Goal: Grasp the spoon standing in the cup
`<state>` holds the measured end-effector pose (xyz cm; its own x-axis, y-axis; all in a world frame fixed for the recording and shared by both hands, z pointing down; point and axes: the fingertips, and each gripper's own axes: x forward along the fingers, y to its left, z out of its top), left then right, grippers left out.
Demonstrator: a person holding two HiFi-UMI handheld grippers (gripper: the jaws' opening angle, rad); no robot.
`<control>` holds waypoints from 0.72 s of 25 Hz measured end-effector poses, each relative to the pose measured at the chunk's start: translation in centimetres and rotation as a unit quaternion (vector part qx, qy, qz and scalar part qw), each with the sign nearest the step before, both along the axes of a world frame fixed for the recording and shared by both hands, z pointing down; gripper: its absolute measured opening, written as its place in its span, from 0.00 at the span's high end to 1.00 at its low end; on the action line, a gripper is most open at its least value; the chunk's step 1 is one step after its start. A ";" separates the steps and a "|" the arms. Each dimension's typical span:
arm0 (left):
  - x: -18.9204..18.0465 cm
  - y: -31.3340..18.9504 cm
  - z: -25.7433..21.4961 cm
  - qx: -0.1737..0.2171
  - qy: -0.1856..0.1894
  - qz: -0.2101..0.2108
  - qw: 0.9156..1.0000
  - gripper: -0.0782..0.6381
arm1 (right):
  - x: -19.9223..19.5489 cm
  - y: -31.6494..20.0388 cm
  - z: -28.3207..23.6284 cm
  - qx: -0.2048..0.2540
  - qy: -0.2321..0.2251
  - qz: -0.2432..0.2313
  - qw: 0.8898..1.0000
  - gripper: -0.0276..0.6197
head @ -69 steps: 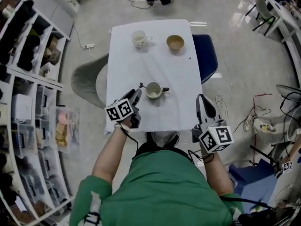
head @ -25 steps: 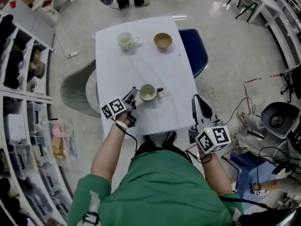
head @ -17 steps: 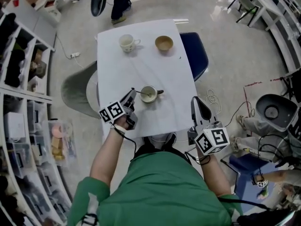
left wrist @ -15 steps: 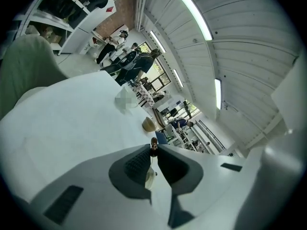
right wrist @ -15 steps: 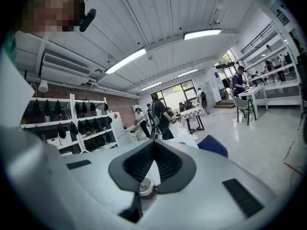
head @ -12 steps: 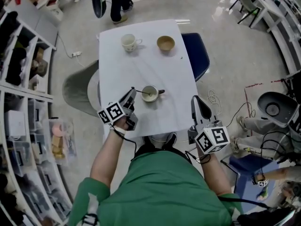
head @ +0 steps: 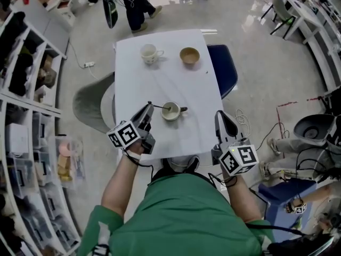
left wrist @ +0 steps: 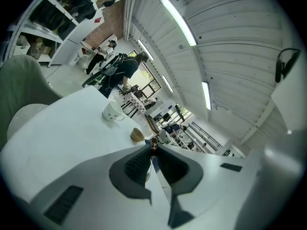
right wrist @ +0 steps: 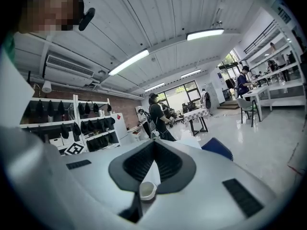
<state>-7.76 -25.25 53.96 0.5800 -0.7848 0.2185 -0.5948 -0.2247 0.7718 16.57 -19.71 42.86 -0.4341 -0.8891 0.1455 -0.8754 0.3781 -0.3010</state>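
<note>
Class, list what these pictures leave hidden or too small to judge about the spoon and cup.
Bowl of the spoon: head view, down in the cup, too small.
Grip on its handle: left gripper view, the left tongs cover all but the tip.
Contents of the cup: right gripper view, side-on, partly behind the right tongs.

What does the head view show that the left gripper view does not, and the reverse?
Head view only: the pale cup with the thin metal spoon leaning in it, and the right claw. Left gripper view only: the left claw's jaws shut on the spoon's end. Both: the white mug, tan bowl and white table.
</note>
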 end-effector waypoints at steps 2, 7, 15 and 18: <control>0.2 0.1 -1.0 0.010 0.000 0.001 1.000 0.81 | 0.1 -0.2 -0.3 0.002 0.001 0.001 1.000 0.93; 0.1 0.3 -3.7 0.040 -0.006 0.003 0.999 0.81 | -0.2 -0.6 -0.8 0.008 0.000 -0.001 1.000 0.93; 0.5 1.5 -7.5 0.084 -0.010 0.005 0.996 0.81 | -0.1 -1.2 -1.5 0.016 -0.001 -0.004 1.000 0.93; 0.5 1.7 -8.4 0.097 -0.017 0.005 0.995 0.81 | -0.1 -1.4 -1.6 0.018 -0.001 -0.005 1.000 0.93</control>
<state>-7.24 -23.51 45.54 0.5833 -0.8079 0.0839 -0.6167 -0.3733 0.6930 16.50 -21.13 41.24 -0.4430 -0.8895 0.1121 -0.8709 0.3973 -0.2893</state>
